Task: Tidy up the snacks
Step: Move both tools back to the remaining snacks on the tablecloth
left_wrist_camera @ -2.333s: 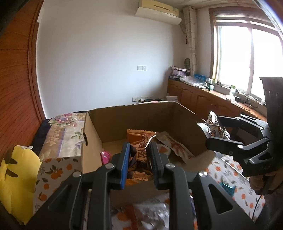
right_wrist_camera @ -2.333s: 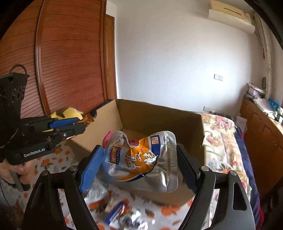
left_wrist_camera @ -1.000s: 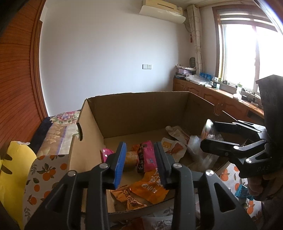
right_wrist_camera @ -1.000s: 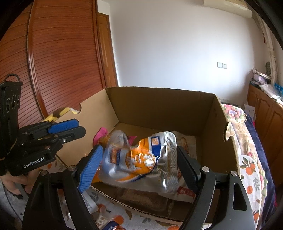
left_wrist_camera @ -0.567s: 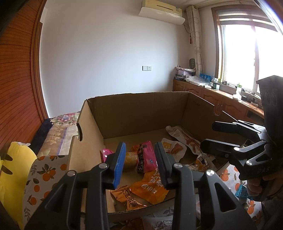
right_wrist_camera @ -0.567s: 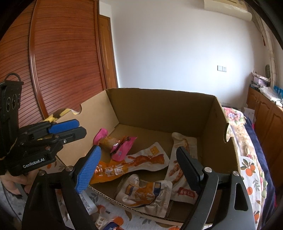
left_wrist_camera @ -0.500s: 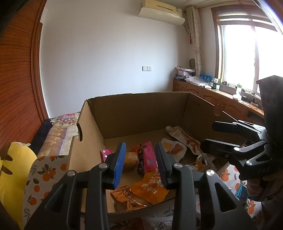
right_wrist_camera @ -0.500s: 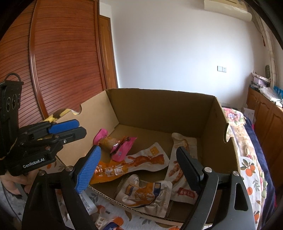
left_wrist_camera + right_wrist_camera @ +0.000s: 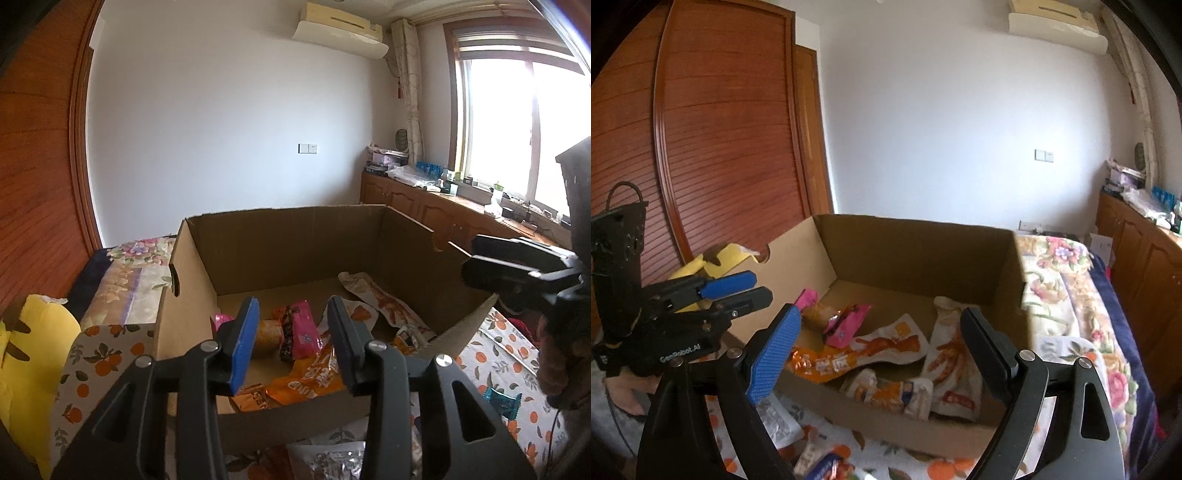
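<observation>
An open cardboard box (image 9: 280, 216) (image 9: 916, 225) holds several snack packets: a pink one (image 9: 301, 328), an orange one (image 9: 306, 380), and long white-and-orange packs (image 9: 886, 343). A silver-and-orange pouch (image 9: 890, 395) lies near the box's front wall. My left gripper (image 9: 291, 332) hovers at the front left of the box. Its jaws are opening and nothing is between them. It also shows in the right wrist view as the left gripper (image 9: 738, 288). My right gripper (image 9: 879, 325) stands wide open and empty above the front edge. The left wrist view shows the right gripper (image 9: 480, 258) by the box's right wall.
The box rests on an orange-print cloth (image 9: 509, 354) on a bed. Loose packets lie in front of it: a blue wrapper (image 9: 500, 398), a silver packet (image 9: 325, 458), a white one (image 9: 775, 417). A yellow cushion (image 9: 33, 350) sits left; floral bedding (image 9: 1067, 295) lies right.
A second ago my right gripper held the silver-and-orange pouch over the box; the pouch now lies inside and the gripper has lifted away. The left jaws stand slightly wider.
</observation>
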{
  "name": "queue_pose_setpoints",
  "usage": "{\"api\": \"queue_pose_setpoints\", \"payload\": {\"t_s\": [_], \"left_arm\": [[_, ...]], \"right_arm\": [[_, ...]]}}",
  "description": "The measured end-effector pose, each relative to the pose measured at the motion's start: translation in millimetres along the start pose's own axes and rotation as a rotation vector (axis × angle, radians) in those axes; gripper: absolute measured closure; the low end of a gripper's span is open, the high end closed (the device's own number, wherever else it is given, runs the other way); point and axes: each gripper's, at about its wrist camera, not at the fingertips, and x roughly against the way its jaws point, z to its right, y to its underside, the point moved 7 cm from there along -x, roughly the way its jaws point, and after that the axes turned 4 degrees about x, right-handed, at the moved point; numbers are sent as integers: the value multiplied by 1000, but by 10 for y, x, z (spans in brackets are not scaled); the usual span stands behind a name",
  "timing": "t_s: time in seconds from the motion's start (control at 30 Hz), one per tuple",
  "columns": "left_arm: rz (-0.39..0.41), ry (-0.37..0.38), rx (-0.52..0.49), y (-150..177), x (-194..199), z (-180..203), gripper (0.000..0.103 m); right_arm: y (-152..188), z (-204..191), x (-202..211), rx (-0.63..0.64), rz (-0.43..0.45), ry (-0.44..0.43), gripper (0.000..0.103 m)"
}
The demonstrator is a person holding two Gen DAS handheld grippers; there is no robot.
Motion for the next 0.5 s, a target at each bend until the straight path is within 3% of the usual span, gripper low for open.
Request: {"api": "queue_pose_setpoints", "payload": {"t_s": [0.33, 0.5], "left_arm": [[0, 10, -51, 127, 366, 210, 58], [-47, 20, -53, 331, 460, 245, 55]], "right_arm": [[49, 159, 682, -35, -19, 73, 13], [325, 153, 874, -49, -66, 116, 13]]}}
